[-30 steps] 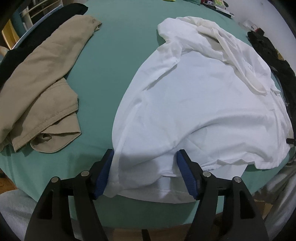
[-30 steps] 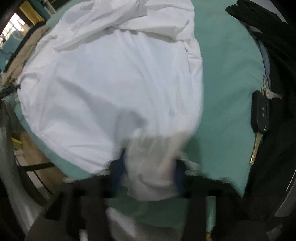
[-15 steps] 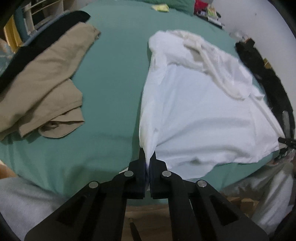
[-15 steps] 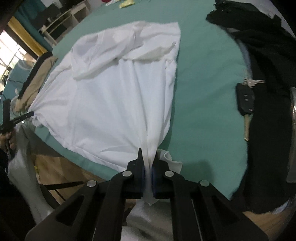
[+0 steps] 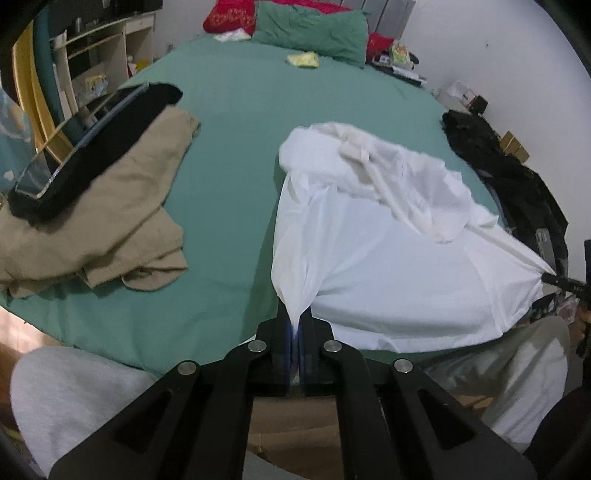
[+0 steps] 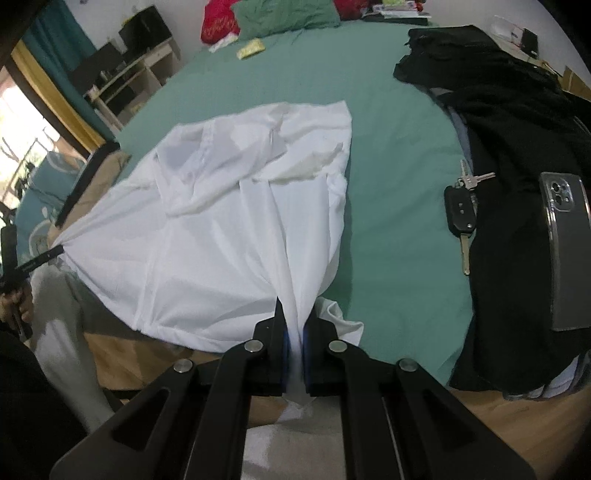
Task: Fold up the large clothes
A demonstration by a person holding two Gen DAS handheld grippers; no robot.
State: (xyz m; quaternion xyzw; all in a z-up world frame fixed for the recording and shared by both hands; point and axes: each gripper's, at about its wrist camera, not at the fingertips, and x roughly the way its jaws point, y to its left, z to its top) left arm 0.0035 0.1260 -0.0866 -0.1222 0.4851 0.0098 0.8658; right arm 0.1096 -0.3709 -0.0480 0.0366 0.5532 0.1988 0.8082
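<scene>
A large white shirt lies on the green bed, its near hem lifted off the edge. My left gripper is shut on the shirt's left bottom corner. My right gripper is shut on the right bottom corner of the shirt. The hem is stretched taut between them. The right gripper's tip shows at the far right of the left wrist view. The left gripper's tip shows at the left of the right wrist view. The collar end is bunched on the bed.
Khaki trousers and a black garment lie on the bed's left. A black clothes pile, car key and phone lie on the right. Pillows sit at the head. The person's grey-trousered legs are below.
Both grippers closed on the shirt's bottom corners, then lifted and pulled back from the bed. The hem rose and stretched taut between them.
</scene>
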